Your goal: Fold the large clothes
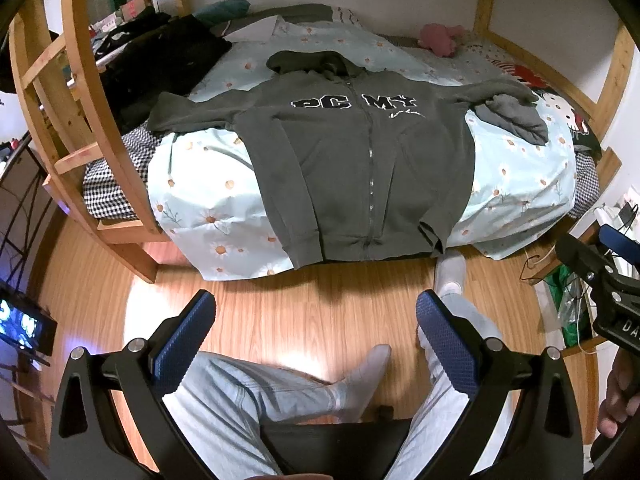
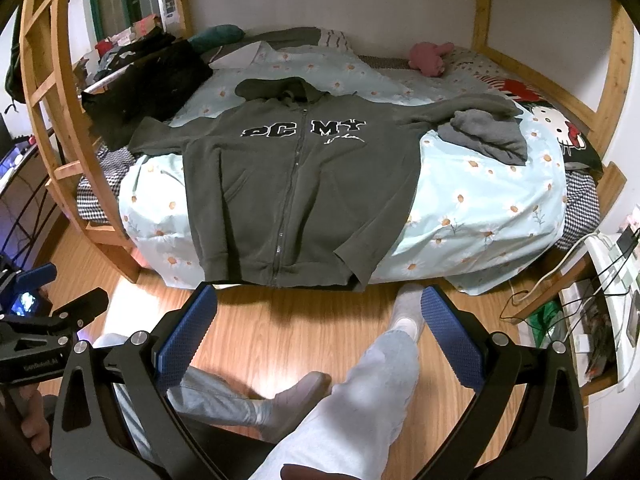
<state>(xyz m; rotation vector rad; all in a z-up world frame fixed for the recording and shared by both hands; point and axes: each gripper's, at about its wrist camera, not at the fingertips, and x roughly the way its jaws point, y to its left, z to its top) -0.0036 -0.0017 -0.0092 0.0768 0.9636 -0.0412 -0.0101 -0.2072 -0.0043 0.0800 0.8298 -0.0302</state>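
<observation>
A dark grey zip hoodie [image 1: 360, 168] [image 2: 296, 192] lies front up and spread flat on the bed, hood at the far side, hem hanging over the near edge. Its right sleeve [image 1: 516, 114] [image 2: 484, 132] is bunched up; the left sleeve [image 1: 180, 114] reaches toward the ladder. My left gripper [image 1: 316, 344] stands open above the floor, well short of the bed, nothing between its blue pads. My right gripper [image 2: 320, 336] is open too, empty, just short of the hem. Each gripper shows at the edge of the other's view.
The bed has a light blue daisy quilt [image 1: 200, 200] [image 2: 480, 208] inside a wooden bunk frame with a ladder [image 1: 92, 128] on the left. Black clothes [image 1: 160, 64] and a pink plush [image 1: 440, 38] lie further back. A person's legs in light trousers [image 2: 360, 400] stretch over the wooden floor. Cables and a shelf [image 2: 600, 300] stand at right.
</observation>
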